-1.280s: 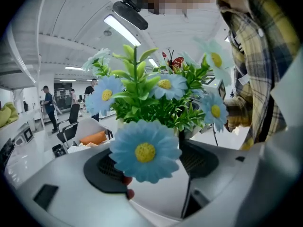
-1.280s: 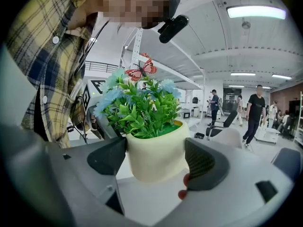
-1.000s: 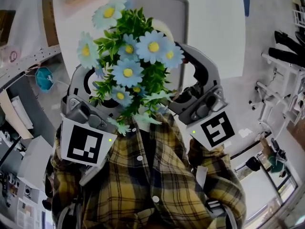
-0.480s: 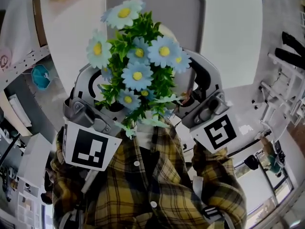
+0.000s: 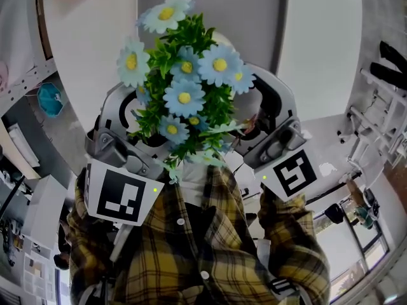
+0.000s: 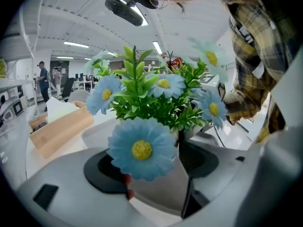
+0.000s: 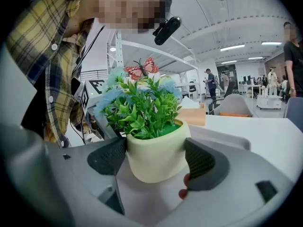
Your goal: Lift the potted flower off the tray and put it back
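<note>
The white table point(image 5: 82, 56) fills the upper part of the head view, and on it lies one grey tray point(image 5: 254, 18), which looks bare from here. Below it, close to the person's checked shirt point(image 5: 203, 246), are the two tongs: the left gripper point(image 6: 154, 169) and the right gripper point(image 7: 156, 160), each with one marker cube, so two cubes point(image 5: 117, 192) point(image 5: 291, 173) in all. Both come at the single potted flower point(image 5: 184, 94) from opposite sides. In each gripper view the cream pot point(image 7: 151, 145) stands between the two dark pads; in the right gripper view both pads press on its sides, and in the left one a daisy hides part of the contact. Each pair of jaws is therefore spread about as wide as the pot and is holding it. I judge that the lift is done and the plant hangs over the near edge of the tray, so the step in hand is the return. The next move calls for bringing both grippers forward and down together, with the pot kept upright, until its base sits inside the rim, and only then letting go. Of the smaller things, I count at least seven blue daisies point(image 5: 219, 65) from above, some half under leaves, and one red butterfly point(image 7: 142, 71) ornament on top.
</note>
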A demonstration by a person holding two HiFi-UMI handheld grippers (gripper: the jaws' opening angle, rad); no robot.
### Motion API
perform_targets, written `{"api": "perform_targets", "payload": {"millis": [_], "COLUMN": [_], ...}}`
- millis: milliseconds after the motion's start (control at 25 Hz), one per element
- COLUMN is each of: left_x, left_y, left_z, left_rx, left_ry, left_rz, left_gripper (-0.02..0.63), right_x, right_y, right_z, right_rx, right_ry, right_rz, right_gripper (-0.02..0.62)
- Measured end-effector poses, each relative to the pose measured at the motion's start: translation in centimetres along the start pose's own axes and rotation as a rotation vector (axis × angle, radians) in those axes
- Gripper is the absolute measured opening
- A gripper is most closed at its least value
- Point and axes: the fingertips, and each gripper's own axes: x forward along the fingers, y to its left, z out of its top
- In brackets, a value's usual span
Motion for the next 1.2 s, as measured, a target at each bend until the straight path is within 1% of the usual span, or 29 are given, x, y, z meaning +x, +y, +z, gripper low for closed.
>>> {"api": "perform_targets", "payload": {"millis": [520, 680, 840, 920, 1080, 1200], "left_x": [-0.22, -0.04, 0.14, 0.16, 0.08, 0.05], "left_y": [0.34, 0.27, 0.52, 0.55, 0.86, 0.91], "left_z": [-0.25, -0.24, -0.08, -0.01, 0.14, 0.02], "left_rx": [0.029, 0.028, 0.046, 0.048, 0.076, 0.069], "left_ry": [0.014, -0.003, -0.004, -0.012, -0.008, -0.014], "left_rz": [0.010, 0.016, 0.026, 0.024, 0.015, 0.023], "left_gripper": [0.336, 0.336, 0.336, 0.336, 0.336, 0.336], "right_x": [0.49, 0.51, 0.54, 0.51, 0.49, 0.42], "right_y": [0.09, -0.07, -0.32, -0.36, -0.42, -0.44], "right_z": [-0.19, -0.13, -0.08, -0.03, 0.12, 0.09], "right_rx": [0.023, 0.004, -0.027, -0.032, -0.032, -0.035], "right_ry": [0.018, 0.024, 0.042, 0.041, 0.042, 0.057], "right_rz": [-0.006, -0.022, -0.034, -0.035, -0.037, -0.048], "right_gripper": [0.370, 0.370, 0.371, 0.371, 0.370, 0.370]}}
